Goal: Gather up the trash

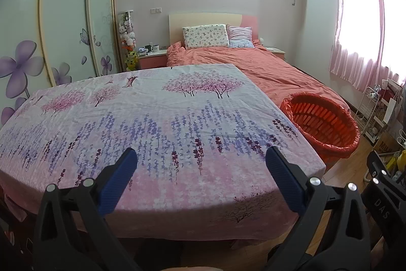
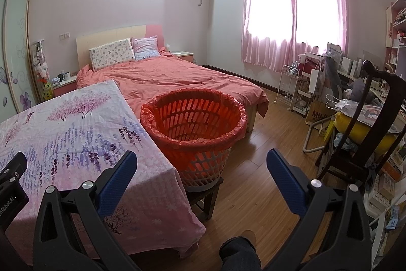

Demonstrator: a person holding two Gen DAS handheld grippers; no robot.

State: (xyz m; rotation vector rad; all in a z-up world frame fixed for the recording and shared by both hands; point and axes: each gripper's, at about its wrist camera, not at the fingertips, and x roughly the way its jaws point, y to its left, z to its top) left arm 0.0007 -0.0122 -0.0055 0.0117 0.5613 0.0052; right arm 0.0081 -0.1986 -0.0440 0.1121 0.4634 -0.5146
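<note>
Beside bed (image 2: 177, 78): table under floral cloth (image 1: 152, 119), no trash visible on it. Basket (image 2: 195, 129), red liner, raised on stool (image 2: 205, 197) at table edge, likely for easy drops. Left gripper (image 1: 201, 157), right gripper (image 2: 200, 159): jaws spread, holding nothing. Readable: "MUJI" bag (image 2: 318, 113).

1. Left gripper (image 1: 201, 157) hangs over the near edge of the floral cloth (image 1: 152, 124), blue fingers (image 1: 119, 179) spread wide, nothing between them.
2. Red-lined basket (image 1: 322, 124) sits just off the cloth's right edge, seemingly empty.
</note>
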